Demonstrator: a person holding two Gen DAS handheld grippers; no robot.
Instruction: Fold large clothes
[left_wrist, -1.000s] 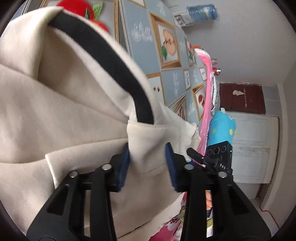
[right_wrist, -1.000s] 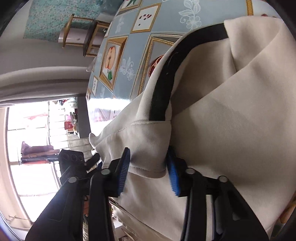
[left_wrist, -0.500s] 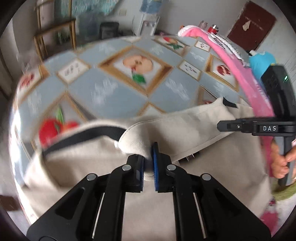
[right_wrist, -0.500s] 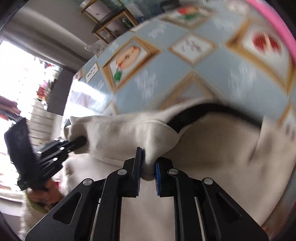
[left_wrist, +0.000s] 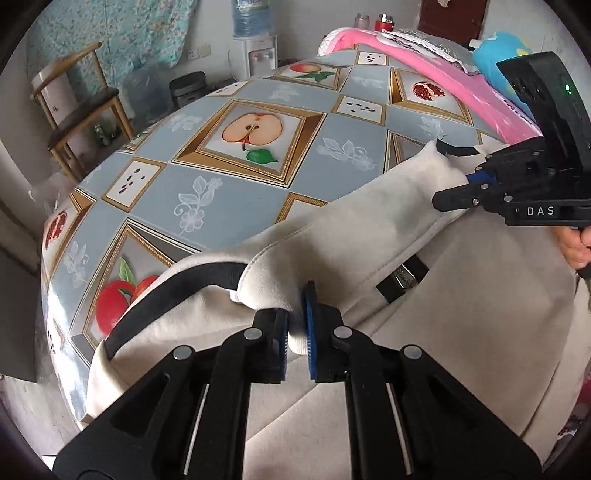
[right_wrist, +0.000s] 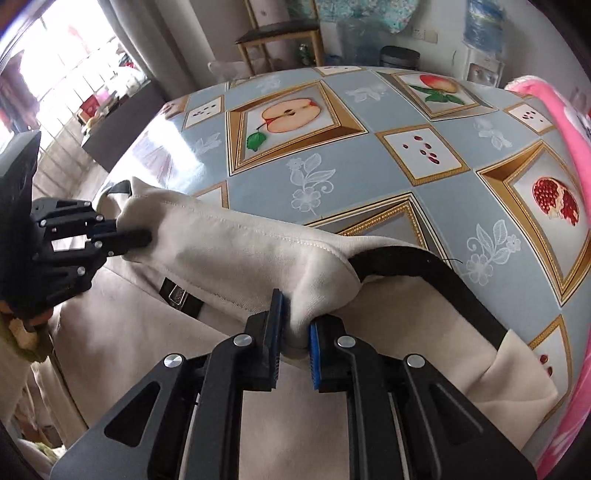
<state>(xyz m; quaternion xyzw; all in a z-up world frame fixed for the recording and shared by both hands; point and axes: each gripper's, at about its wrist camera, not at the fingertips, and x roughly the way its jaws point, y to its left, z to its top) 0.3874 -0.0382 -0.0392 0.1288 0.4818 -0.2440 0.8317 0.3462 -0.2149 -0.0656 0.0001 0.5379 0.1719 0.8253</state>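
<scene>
A cream garment (left_wrist: 461, 332) with a black side stripe (left_wrist: 177, 291) lies over the near edge of a table. My left gripper (left_wrist: 295, 328) is shut on one end of its thick hem, the cloth bunched between the blue pads. My right gripper (right_wrist: 293, 332) is shut on the other end of the same hem (right_wrist: 229, 243), beside a black stripe (right_wrist: 424, 266). The hem hangs as a band between the two grippers, lifted off the table. Each gripper shows in the other's view: the right gripper (left_wrist: 469, 184) at the right edge, the left gripper (right_wrist: 122, 236) at the left edge.
The table wears a blue cloth (left_wrist: 229, 199) printed with framed fruit pictures. A pink blanket (left_wrist: 436, 70) lies along its far right side. A wooden chair (left_wrist: 77, 110) and a water dispenser (left_wrist: 258, 55) stand beyond the table. A bright window (right_wrist: 55, 74) is at the left.
Both grippers have shut on the hem ends, which sat between open jaws a second ago. Both have rolled upright and lifted the hem, so the table now shows level ahead.
</scene>
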